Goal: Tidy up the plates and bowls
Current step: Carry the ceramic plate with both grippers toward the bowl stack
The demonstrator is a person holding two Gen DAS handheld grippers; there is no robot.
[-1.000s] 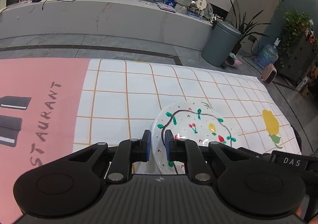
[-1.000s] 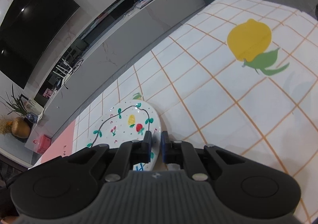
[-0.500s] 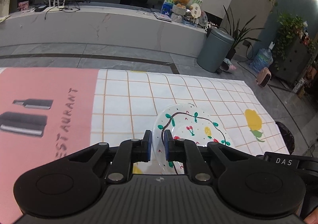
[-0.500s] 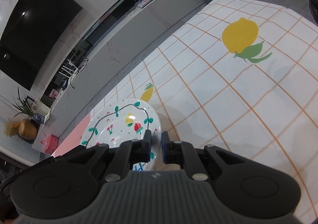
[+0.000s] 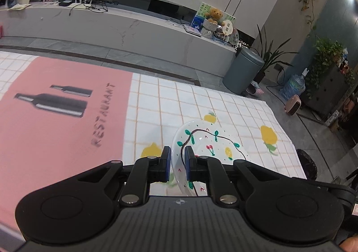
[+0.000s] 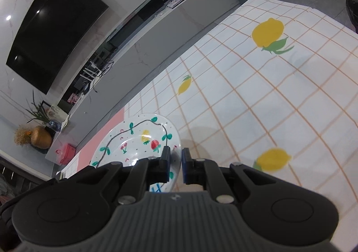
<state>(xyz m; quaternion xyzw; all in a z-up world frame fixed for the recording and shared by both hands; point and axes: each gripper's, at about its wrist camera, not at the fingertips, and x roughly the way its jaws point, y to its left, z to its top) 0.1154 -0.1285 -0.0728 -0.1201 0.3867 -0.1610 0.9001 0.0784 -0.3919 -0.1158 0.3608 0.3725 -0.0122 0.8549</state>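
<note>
A white plate (image 5: 210, 142) painted with a dark vine, green leaves, cherries and a strawberry is held up above the table. My left gripper (image 5: 177, 159) is shut on its left rim. My right gripper (image 6: 175, 159) is shut on the opposite rim, and the plate (image 6: 136, 140) spreads out to the left of its fingers. Both grippers carry the plate between them, clear of the tablecloth (image 5: 190, 104). No bowl shows in either view.
The tablecloth is white with an orange grid and yellow lemons (image 6: 267, 32), and has a pink panel (image 5: 56, 117) with bottles on the left. Beyond the table edge are a grey floor, a long marble counter (image 5: 111, 26), a grey bin (image 5: 242, 73) and plants.
Both grippers have risen with the plate, lifting it off the cloth. More of the table now shows below, including the pink panel and extra lemons.
</note>
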